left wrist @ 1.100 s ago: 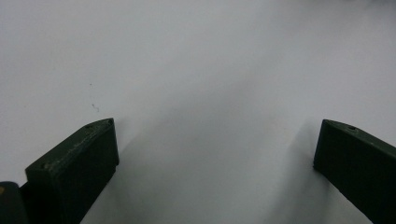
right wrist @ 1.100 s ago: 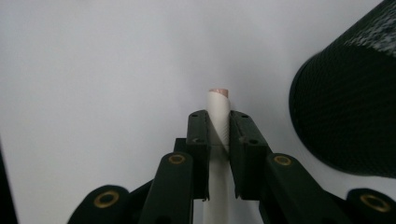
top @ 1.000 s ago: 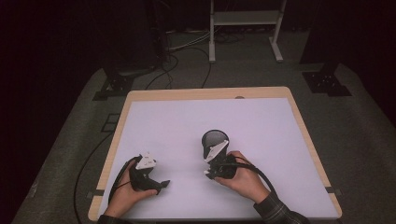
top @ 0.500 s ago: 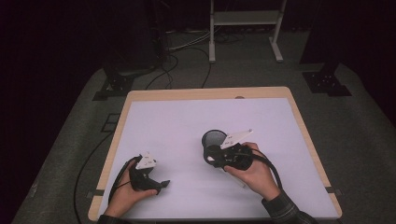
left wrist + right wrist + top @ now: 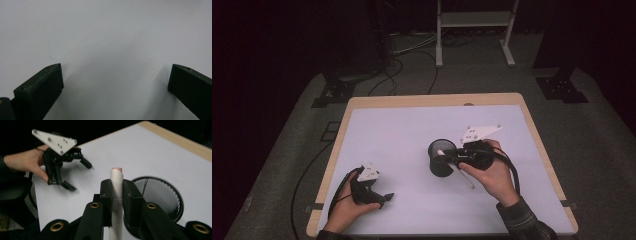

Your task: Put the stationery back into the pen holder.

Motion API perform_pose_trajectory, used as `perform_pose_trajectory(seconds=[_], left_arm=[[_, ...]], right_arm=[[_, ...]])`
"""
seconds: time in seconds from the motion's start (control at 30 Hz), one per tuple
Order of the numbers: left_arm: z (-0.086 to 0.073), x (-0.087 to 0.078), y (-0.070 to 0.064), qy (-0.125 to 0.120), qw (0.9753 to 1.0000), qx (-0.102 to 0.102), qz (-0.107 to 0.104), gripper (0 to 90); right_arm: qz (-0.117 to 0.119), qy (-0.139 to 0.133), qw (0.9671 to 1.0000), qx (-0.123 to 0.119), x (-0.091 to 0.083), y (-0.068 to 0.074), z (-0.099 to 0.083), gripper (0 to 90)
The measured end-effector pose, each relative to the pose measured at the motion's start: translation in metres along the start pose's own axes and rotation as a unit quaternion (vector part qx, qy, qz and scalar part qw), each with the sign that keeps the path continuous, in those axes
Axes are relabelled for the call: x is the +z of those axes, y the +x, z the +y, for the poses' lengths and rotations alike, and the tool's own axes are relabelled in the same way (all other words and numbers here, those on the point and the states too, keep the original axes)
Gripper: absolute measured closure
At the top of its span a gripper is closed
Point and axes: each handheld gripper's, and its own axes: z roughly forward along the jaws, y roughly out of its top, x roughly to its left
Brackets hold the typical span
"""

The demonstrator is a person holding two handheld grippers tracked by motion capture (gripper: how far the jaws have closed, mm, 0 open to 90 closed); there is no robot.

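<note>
A black mesh cup [image 5: 440, 164] stands upright near the middle of the white table [image 5: 412, 130]. My right gripper [image 5: 452, 156] is beside the cup's right rim, shut on a white pencil-like stick [image 5: 466, 179]. The stick's front end reaches over the cup's opening. In the right gripper view the stick [image 5: 116, 176] has a pinkish tip and is pinched between the jaws of the right gripper [image 5: 117, 187], with the cup [image 5: 161, 195] just to the right and below. My left gripper [image 5: 383, 196] rests at the front left, open, over bare table in the left gripper view [image 5: 116, 67].
The table's wooden rim [image 5: 437, 100] borders the white surface. Stands and cables [image 5: 412, 50] lie on the dark floor beyond the far edge. In the right gripper view, the left gripper [image 5: 75, 173] and its hand [image 5: 25, 161] sit farther off.
The right hand has moved right and away from the front edge, turning the gripper so the stick points over the cup. The left gripper has stayed where it was.
</note>
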Motion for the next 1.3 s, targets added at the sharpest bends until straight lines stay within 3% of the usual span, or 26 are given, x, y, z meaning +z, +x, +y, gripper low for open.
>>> perform_pose_trajectory(seconds=[0.3, 0.57, 0.93, 1.3], left_arm=[[0.0, 0.0, 0.0, 0.001, 1.0, 0.0, 0.0, 0.0], [0.0, 0.0, 0.0, 0.002, 1.0, 0.002, 0.0, 0.0], [0.0, 0.0, 0.0, -0.001, 1.0, 0.002, 0.001, 0.0], [0.0, 0.0, 0.0, 0.0, 1.0, 0.002, 0.0, 0.0]], right_arm=[[-0.013, -0.037, 0.9991, -0.014, -0.006, -0.004, 0.03, 77.9], [-0.02, -0.055, 0.9982, -0.017, -0.001, -0.011, 0.05, 77.9], [-0.021, -0.067, 0.9974, -0.019, 0.016, -0.023, 0.061, 77.8], [-0.028, -0.065, 0.9974, -0.011, 0.038, -0.046, 0.061, 77.8]])
